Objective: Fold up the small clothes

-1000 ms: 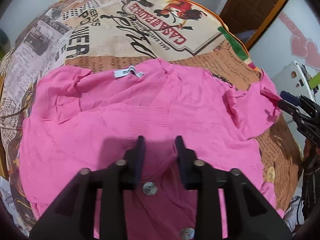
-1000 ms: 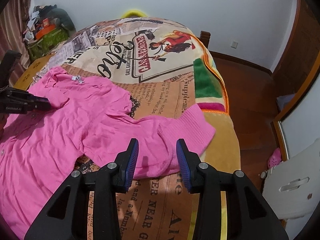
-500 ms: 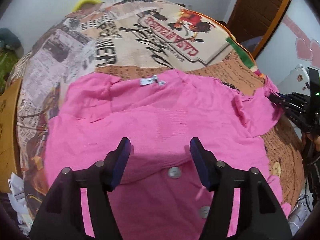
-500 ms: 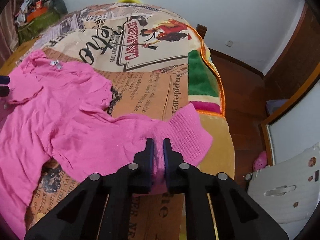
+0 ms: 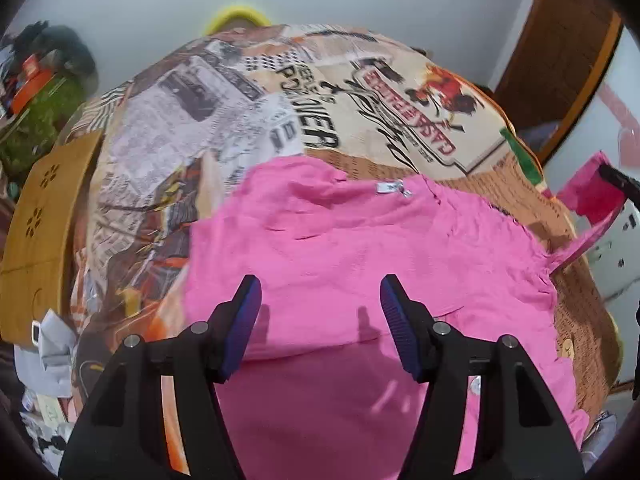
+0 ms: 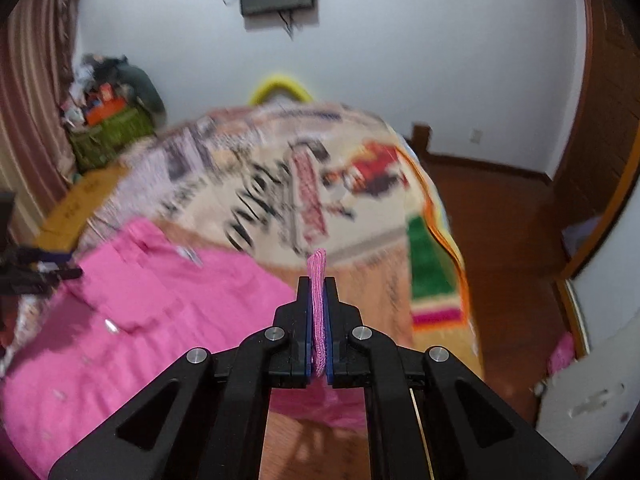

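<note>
A pink buttoned cardigan (image 5: 360,256) lies spread on the printed bed cover (image 5: 248,112), neck label (image 5: 390,188) at the far edge. My left gripper (image 5: 320,304) is open and empty, held above the cardigan's middle. My right gripper (image 6: 318,284) is shut on the cardigan's ribbed sleeve cuff (image 6: 318,264) and holds it lifted off the bed. In the left wrist view the lifted sleeve (image 5: 590,192) hangs at the far right. In the right wrist view the cardigan's body (image 6: 132,332) lies to the left, blurred.
A wooden stool (image 5: 40,232) stands left of the bed. Clutter and a green box (image 6: 108,128) sit in the back left corner. White plastic furniture (image 6: 592,404) stands at the right. The wooden floor (image 6: 500,240) borders the bed's right edge.
My left gripper opened wide and pulled back above the cardigan. My right gripper closed on the sleeve cuff and lifted it off the bed.
</note>
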